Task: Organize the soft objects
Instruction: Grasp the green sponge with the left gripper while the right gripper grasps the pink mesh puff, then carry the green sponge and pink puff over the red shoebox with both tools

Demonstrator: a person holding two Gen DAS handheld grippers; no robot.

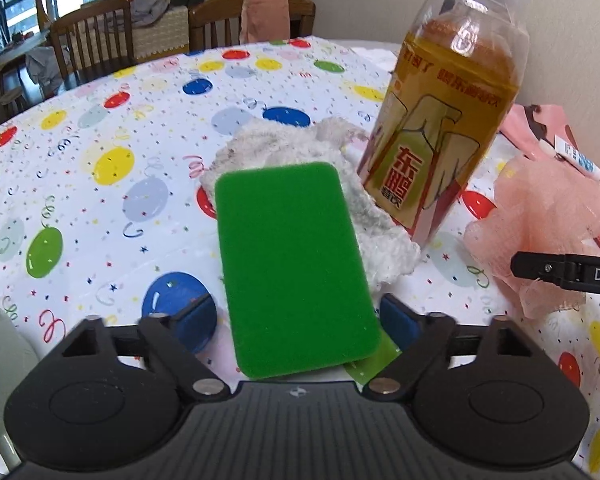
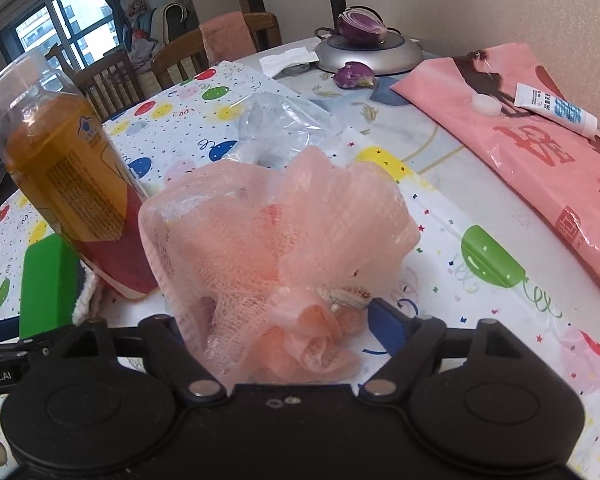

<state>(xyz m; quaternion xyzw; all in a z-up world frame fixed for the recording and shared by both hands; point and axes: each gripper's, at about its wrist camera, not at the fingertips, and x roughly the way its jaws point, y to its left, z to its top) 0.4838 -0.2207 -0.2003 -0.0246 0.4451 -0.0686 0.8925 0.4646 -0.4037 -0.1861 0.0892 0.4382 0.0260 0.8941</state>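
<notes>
Straddling the green sponge [image 1: 296, 268], the left gripper [image 1: 300, 320] has its blue pads [image 1: 400, 322] on either flank of the sponge's near end; the right-side pad looks to be at the edge, the other stands slightly off, so I cannot tell whether it is truly clenched yet. The sponge lies tilted, its far end propped on a white fluffy cloth [image 1: 300, 148] just beyond it. To that gripper's forward right stands a bottle of amber drink [image 1: 444, 120], upright and close to the cloth.

The right gripper [image 2: 276, 316] brackets the peach mesh bath pouf [image 2: 272, 232], the knotted, rosette end of the netting lying nearest the tool between the jaws. One blue pad [image 2: 388, 326] sits just beside the knot; the opposite one is hidden behind the mesh, so contact here is also unclear — no lift is visible. Ahead of it lies a crumpled clear plastic bag [image 2: 284, 128]; far forward right, a pink packet [image 2: 540, 168] with a white tube [image 2: 556, 112] on it.

Doing this step well probably means closing squarely and gently: the sponge should be pinched across its short sides, low enough not to flip off the cloth, while the pouf is best caught at the knot, since loose netting may slip. Keeping clear of the bottle between the two tools matters too — a nudge could topple it.
</notes>
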